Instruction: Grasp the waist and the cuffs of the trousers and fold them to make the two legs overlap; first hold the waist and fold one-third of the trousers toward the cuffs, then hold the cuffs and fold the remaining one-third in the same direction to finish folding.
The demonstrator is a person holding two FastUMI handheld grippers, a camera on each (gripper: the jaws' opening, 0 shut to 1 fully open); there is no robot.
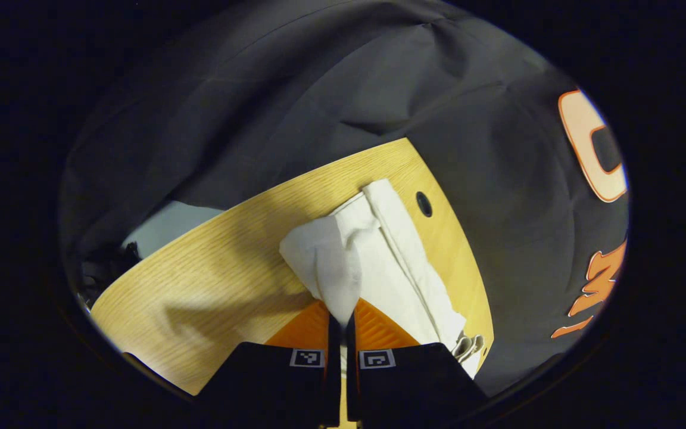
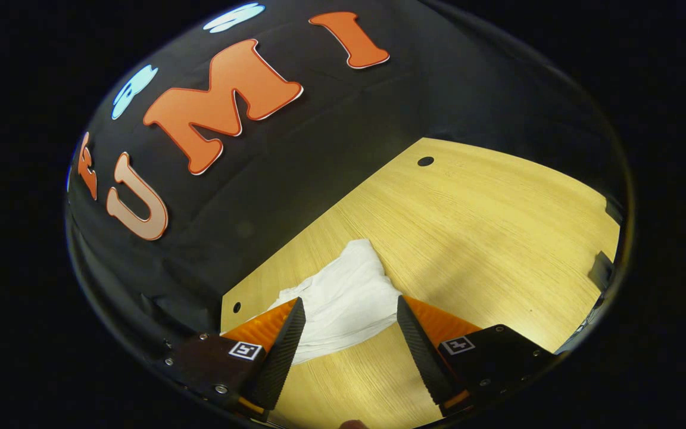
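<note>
White trousers (image 1: 379,250) lie bunched near the desk (image 1: 212,268) edge, one end pinched for folding.
Left gripper (image 1: 342,319) clamps cloth, probably the waist; right gripper (image 2: 349,325) hovers wide apart above them.

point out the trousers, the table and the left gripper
trousers (image 1: 379,250), left gripper view, on the white bunched cloth.
table (image 2: 486,214), right gripper view, on bare wood past the cloth.
left gripper (image 1: 342,325), left gripper view, where its fingertips pinch the cloth.
</note>
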